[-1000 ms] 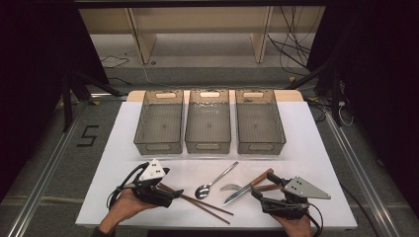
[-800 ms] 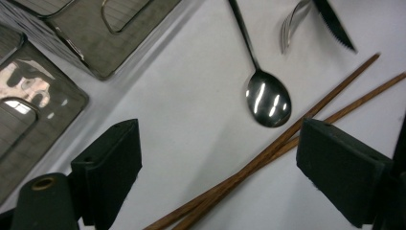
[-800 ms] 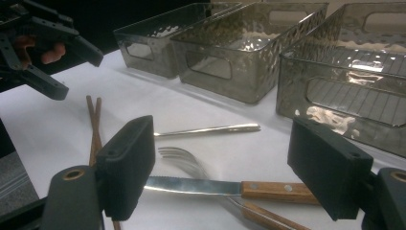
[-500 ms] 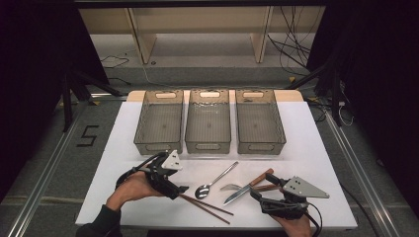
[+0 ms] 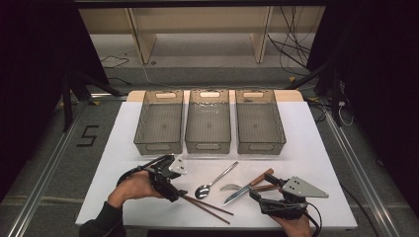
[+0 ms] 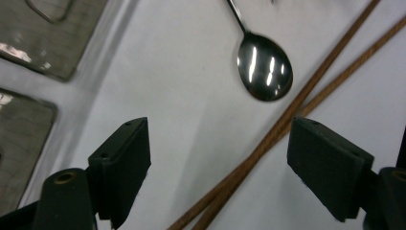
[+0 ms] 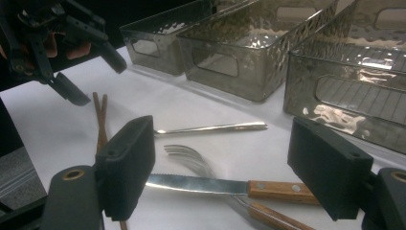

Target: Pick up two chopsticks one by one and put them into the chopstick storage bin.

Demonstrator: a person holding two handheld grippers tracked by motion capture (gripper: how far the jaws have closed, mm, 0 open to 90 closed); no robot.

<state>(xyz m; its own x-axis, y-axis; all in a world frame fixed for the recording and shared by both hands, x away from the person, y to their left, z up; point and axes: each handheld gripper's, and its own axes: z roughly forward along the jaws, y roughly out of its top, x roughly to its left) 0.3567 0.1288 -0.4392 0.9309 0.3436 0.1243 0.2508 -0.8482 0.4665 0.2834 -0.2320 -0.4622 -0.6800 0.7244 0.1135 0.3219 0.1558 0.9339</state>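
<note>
- The right gripper (image 5: pixel 257 196) rests low at the tabletop's (image 5: pixel 316 148) near edge, jaws spread with nothing between them. It is aimed at the knife (image 7: pixel 225 186) and fork (image 7: pixel 191 160) lying just ahead, probably waiting its turn.
- The left gripper (image 5: pixel 179 191) hangs over the near end of the chopsticks (image 6: pixel 282 122). Its jaws are spread and have just been closing slightly; the sticks lie on the tabletop between them, not yet pinched. Straddling the pair where the sticks converge should let one squeeze catch both.
- The spoon (image 5: pixel 213 180) lies just beyond the chopsticks, apart from them.
- Farther back, three bins (image 5: pixel 208 121) stand side by side, open tops up, likely one per kind of cutlery.
</note>
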